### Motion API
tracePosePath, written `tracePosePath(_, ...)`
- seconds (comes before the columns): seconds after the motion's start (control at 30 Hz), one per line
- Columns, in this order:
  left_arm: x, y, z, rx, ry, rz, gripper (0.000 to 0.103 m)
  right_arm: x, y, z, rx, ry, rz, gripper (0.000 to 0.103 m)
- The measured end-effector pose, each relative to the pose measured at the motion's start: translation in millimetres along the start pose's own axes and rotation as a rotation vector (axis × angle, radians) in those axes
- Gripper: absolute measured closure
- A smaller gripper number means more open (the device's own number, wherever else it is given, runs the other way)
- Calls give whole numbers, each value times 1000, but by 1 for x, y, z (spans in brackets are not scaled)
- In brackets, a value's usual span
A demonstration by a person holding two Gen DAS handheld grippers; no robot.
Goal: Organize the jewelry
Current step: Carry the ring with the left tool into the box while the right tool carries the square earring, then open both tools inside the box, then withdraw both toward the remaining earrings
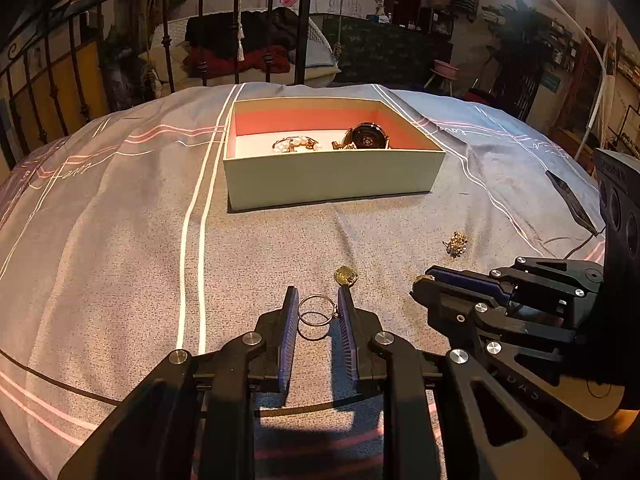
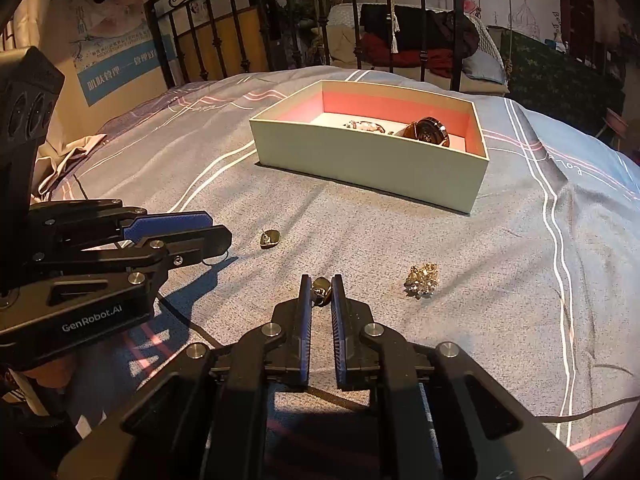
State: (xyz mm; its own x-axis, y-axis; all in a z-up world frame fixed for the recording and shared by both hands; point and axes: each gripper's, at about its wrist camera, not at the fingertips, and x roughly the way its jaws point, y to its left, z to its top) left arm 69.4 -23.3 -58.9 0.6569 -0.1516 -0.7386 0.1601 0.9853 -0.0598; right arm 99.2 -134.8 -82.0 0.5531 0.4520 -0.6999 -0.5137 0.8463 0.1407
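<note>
An open box (image 1: 332, 176) with a pink inside stands on the bed and holds a pearl piece (image 1: 296, 145) and a dark round watch (image 1: 370, 136). My left gripper (image 1: 318, 304) is open around a silver key ring (image 1: 316, 311) joined to a gold pendant (image 1: 346, 276) on the sheet. My right gripper (image 2: 321, 290) is shut on a small dark-gold pendant (image 2: 321, 293). A gold cluster brooch (image 2: 421, 280) lies to the right of it; it also shows in the left wrist view (image 1: 456, 243). The box also shows in the right wrist view (image 2: 372, 160).
The grey sheet (image 1: 120, 240) with white and pink stripes covers the bed. A black iron bed frame (image 1: 200, 40) stands behind the box. A dark cable (image 2: 580, 412) runs over the sheet at the right.
</note>
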Motion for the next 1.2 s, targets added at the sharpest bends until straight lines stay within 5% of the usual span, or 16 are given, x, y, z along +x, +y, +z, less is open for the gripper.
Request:
tracePosePath(0.33,0,-1,14,2,-16,-5,83,-11,-6,13,20,-46,18,92)
tracePosePath(0.67,12,12,106,-77,-112,-3,83,-6,-30,93,-3,-135,-39,92)
tracePosePath(0.9,54,13,148,-87,-47,17,83,33,-50,133,10,-63,-95,92)
tracePosePath(1.2,93,20,152,-108,43,49,83,68,-59,128,28,29,-99,92)
